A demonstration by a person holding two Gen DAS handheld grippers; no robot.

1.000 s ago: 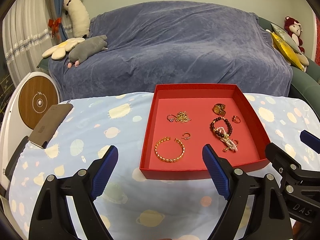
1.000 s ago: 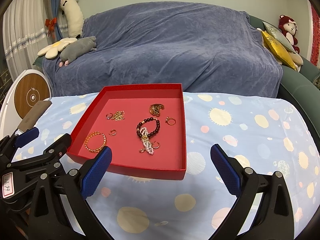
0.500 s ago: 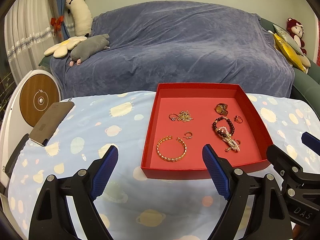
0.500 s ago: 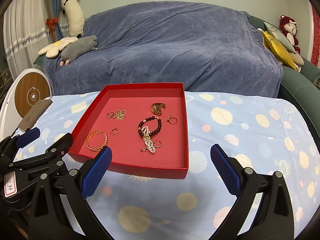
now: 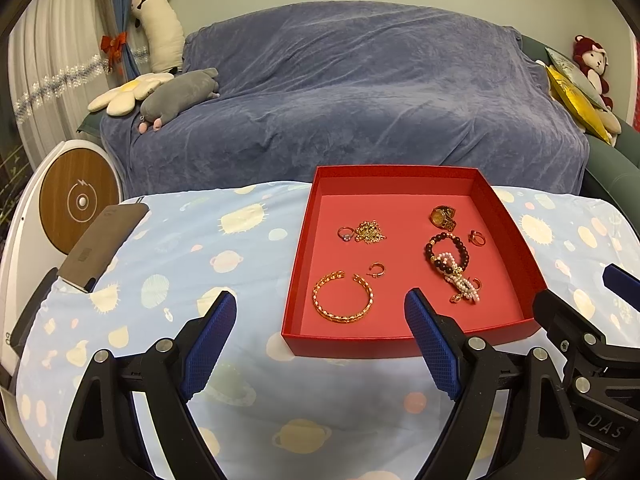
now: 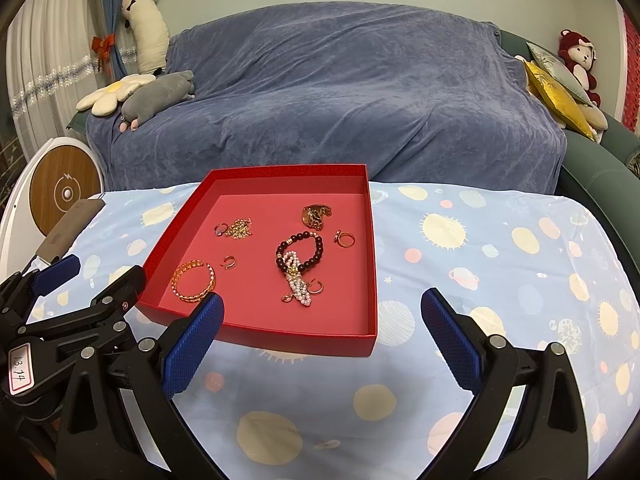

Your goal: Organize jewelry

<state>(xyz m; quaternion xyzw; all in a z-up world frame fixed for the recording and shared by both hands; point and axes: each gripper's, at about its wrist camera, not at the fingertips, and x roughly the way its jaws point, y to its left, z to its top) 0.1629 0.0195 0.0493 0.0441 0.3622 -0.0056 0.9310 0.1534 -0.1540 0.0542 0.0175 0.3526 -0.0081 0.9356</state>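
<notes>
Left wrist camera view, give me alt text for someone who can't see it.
A red tray on a blue patterned tablecloth holds a gold bangle, a dark bead bracelet, a chain and small rings. The open left claw hovers empty in front, with a blue-covered sofa behind.

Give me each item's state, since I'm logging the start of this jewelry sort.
Left gripper: open, empty.
Right gripper: open, empty.
Red tray: lidless, on the table.
Gold bangle: flat in tray, open-ended.
Dark bead bracelet: overlapping the pearl strand.
Gold chain: bunched beside a ring.
</notes>
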